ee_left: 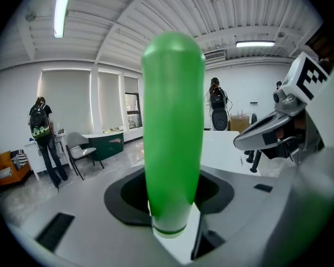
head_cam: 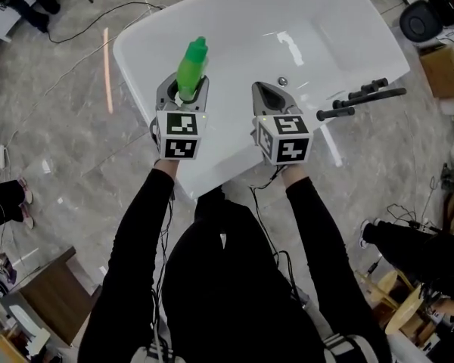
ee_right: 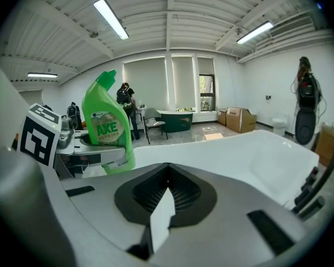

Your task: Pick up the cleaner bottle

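Above the near rim of the glossy white bathtub (head_cam: 329,32), the green plastic cleaner bottle (head_cam: 191,68) stands roughly upright, cap up, pinched low between the fingers of the left gripper (head_cam: 185,89), while the right gripper (head_cam: 263,91) beside it has its fingers pressed together, empty.

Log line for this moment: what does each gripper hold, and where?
left gripper: shut on green plastic cleaner bottle, held over white bathtub | right gripper: jaws together, empty

cleaner bottle (head_cam: 191,70): smooth green plastic | bathtub (head_cam: 234,29): glossy white | floor (head_cam: 68,150): polished marbled stone
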Tool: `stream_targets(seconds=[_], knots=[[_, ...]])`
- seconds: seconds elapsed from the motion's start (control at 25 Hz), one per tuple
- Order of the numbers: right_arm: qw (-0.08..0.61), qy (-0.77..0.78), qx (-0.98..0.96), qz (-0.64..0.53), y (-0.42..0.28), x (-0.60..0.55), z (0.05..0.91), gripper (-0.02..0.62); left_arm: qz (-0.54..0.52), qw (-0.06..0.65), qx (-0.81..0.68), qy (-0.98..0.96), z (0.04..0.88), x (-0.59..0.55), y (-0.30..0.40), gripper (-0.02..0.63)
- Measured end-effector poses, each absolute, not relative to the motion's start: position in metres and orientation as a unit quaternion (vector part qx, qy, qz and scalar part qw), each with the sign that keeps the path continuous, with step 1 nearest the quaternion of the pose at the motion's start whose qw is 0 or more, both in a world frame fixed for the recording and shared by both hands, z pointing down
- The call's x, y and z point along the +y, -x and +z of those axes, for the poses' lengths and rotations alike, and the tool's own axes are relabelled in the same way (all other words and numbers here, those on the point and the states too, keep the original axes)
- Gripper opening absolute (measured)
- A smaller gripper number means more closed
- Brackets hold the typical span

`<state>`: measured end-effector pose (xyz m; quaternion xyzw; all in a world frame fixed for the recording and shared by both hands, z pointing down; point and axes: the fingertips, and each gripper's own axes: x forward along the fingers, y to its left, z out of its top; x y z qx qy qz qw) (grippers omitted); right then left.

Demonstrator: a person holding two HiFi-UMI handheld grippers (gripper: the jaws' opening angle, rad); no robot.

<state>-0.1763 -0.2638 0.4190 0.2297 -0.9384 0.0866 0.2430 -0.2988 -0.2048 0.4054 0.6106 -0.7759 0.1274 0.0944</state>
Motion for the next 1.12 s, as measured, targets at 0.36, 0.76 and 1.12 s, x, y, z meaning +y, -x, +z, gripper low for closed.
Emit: stream_targets(seconds=[0.36,0.76,1.12], knots=[[0.253,-0.199,-0.943,0.088,0.201,-0.242,0.428,0.002,0.123,0.098,-0.784,-0.601,0.404,-0.169,0.314,0.195],[0.247,-0.171,-0.950,0.084,0.219,-0.240,0.430,0.002,0.122,0.103,-0.790,-0.591,0.408,-0.163,0.324,0.195],[0.251,-0.151,-0.953,0.078,0.234,-0.227,0.428,0.002,0.119,0.102,-0.794,-0.587,0.405,-0.155,0.331,0.195]])
